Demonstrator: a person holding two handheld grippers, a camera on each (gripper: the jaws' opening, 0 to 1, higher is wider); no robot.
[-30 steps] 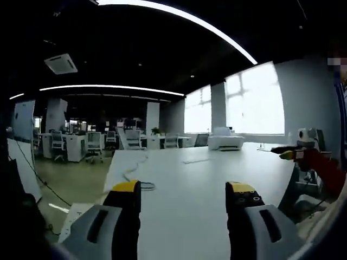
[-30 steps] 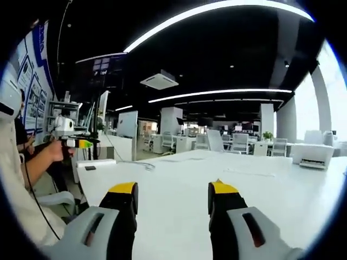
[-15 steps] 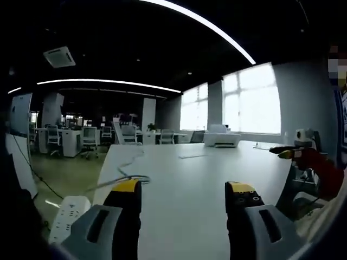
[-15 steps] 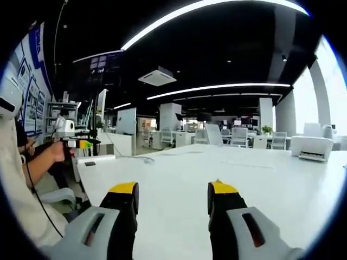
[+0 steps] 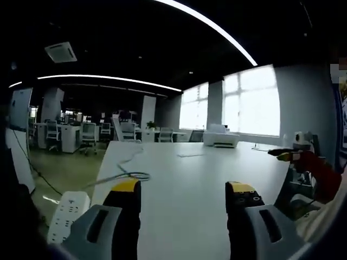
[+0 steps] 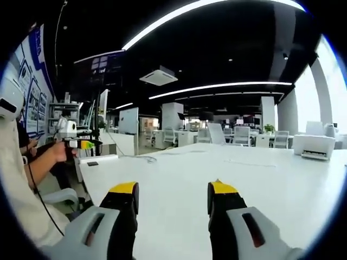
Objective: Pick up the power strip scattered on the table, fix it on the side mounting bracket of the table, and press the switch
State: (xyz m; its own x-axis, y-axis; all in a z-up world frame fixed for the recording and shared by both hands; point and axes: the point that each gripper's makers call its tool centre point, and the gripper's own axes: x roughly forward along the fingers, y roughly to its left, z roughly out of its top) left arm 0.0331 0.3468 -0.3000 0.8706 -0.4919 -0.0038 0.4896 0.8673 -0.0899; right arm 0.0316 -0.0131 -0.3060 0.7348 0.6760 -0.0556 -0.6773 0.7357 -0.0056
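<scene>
Jaws, left gripper (image 5: 184, 190): parted wide, nothing between them, yellow tips held above the white table (image 5: 190, 168).

Jaws, right gripper (image 6: 172, 190): parted likewise, holding nothing, poised over the same table (image 6: 260, 173) near its front edge.

Power strip (image 5: 66, 215): white, lying at the table's near left corner in the left gripper view, outside the left jaw and low beside it, apart from both jaws. Not between the jaws; the left gripper would have to swing left and drop to reach it. In the right gripper view a flat white bar (image 6: 97, 160) lies at the table's far left edge; whether it is the same strip cannot be told.

Cord (image 5: 127, 174): grey, running from the strip's direction along the left part of the table, with a loop just beyond the left jaw tip.

Printer (image 5: 221, 139): white, at the far end of the table, well apart from everything.

Person's hand (image 6: 58, 151): at left in the right gripper view, holding a gripper with a coloured tip.

Risks, judged:
- Strip sits at the table edge; a sideways nudge from a jaw could push it off.
- Cord loop could snag a jaw or drag on the lift, twisting the strip in the grip.
- Mounting bracket is not identified, so the fixing step lacks a confirmed target.
</scene>
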